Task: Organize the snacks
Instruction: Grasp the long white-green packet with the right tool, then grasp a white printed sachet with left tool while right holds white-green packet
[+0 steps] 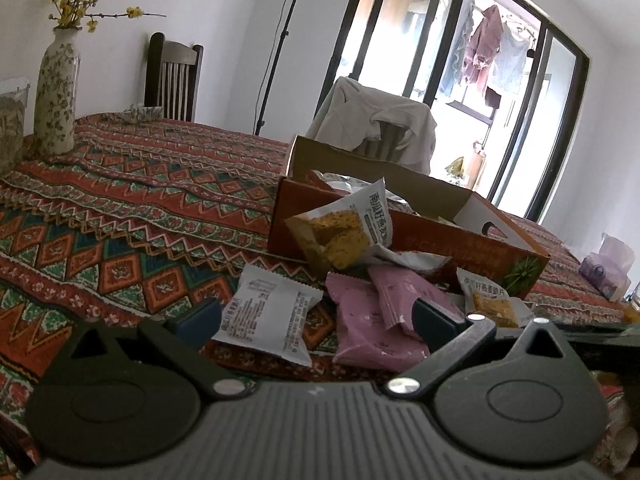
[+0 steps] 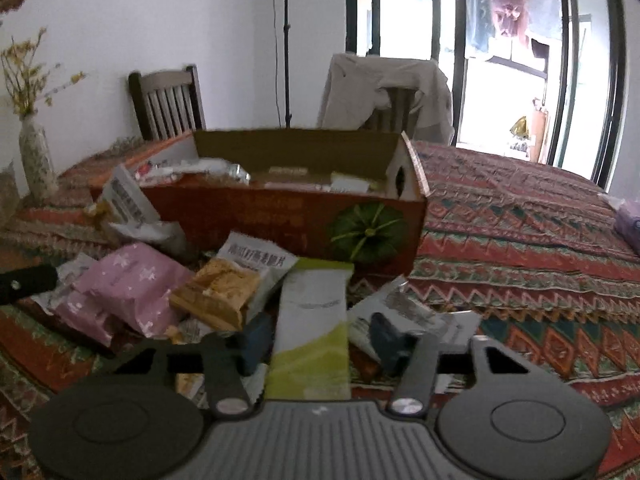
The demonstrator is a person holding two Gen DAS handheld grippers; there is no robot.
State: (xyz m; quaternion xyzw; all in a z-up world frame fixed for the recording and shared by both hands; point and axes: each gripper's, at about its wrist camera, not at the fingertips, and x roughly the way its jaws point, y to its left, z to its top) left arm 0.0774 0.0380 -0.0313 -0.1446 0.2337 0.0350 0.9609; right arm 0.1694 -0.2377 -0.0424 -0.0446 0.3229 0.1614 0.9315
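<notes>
Right gripper (image 2: 318,338): fingers narrowed around green-white packet (image 2: 312,320), contact unconfirmed. Left gripper (image 1: 316,320): fingers apart, empty, above pink packet (image 1: 370,320). Snacks heaped before orange box (image 2: 280,212). Advice: confirm firm pinch, lift clear of neighbours, place inside box.

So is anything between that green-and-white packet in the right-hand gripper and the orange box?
Nothing solid. The green-and-white packet sits between the right gripper fingers; the orange box is open-topped just beyond. Only its front wall and a crisp packet alongside need clearing.
</notes>
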